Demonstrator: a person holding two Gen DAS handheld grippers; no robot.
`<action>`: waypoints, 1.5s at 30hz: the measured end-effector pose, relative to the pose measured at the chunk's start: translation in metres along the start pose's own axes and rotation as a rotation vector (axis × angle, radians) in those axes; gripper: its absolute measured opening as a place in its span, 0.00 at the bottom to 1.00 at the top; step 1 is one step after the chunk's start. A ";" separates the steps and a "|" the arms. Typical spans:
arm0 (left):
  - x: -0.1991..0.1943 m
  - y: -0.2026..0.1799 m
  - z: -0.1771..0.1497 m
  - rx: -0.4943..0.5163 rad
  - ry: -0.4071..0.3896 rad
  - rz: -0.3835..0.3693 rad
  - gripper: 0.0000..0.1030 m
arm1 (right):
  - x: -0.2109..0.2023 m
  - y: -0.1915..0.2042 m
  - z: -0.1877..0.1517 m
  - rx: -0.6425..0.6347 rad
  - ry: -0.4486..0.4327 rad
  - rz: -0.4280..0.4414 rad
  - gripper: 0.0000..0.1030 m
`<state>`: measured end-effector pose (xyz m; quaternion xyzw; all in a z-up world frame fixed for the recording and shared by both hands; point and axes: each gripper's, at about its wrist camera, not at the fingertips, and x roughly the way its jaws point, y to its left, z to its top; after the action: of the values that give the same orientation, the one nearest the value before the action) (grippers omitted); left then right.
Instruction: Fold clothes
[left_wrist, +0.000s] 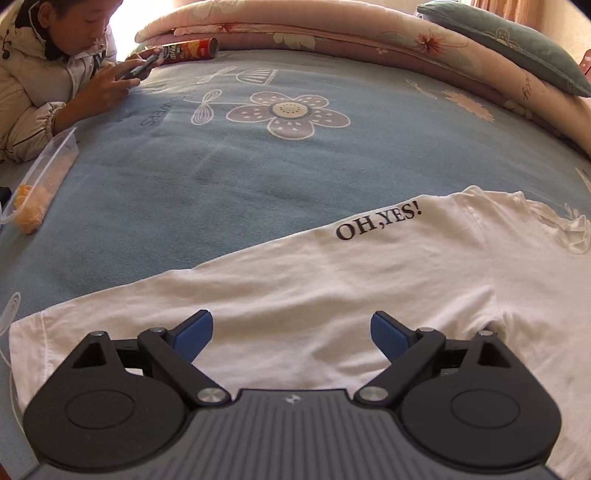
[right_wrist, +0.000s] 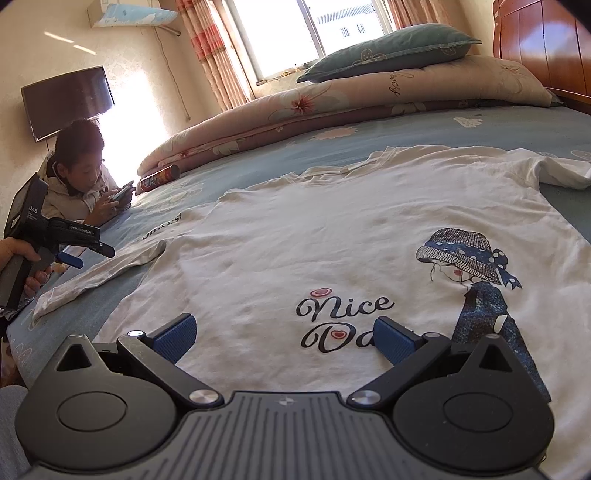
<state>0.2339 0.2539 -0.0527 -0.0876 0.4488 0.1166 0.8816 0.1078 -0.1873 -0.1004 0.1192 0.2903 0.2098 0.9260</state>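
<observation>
The bed (right_wrist: 498, 122) carries a white T-shirt (right_wrist: 314, 236) spread flat, front up, along its near edge, one sleeve (left_wrist: 332, 280) laid out towards the left side. Both the left tool (left_wrist: 291, 332) and the right tool (right_wrist: 284, 334) are held above the cloth with jaws apart and nothing gripped. Only the top layer could be pinched — the fold would then drag crooked — and the snack tub (left_wrist: 40, 181) at the left edge could be knocked.

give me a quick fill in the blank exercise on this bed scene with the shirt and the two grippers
1. The words on the sleeve of the white t-shirt read OH, ____!
2. The jaws of the left gripper and the right gripper are both ____.
3. The chip can on the bed sheet lies on its ____.
4. The person at the bed's edge is looking at a ____.

Missing words: YES; open; side; phone
</observation>
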 end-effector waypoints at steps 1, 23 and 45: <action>0.006 -0.003 -0.001 -0.001 0.007 -0.004 0.90 | 0.000 0.000 0.000 0.000 0.000 0.000 1.00; 0.036 0.038 0.014 -0.216 -0.063 -0.100 0.91 | 0.000 -0.001 -0.001 -0.001 0.002 0.000 1.00; -0.013 0.078 -0.062 0.066 -0.085 0.029 0.95 | 0.004 0.004 -0.001 -0.024 0.009 -0.021 1.00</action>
<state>0.1565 0.3107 -0.0822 -0.0470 0.4157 0.1180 0.9006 0.1087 -0.1821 -0.1016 0.1041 0.2932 0.2040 0.9282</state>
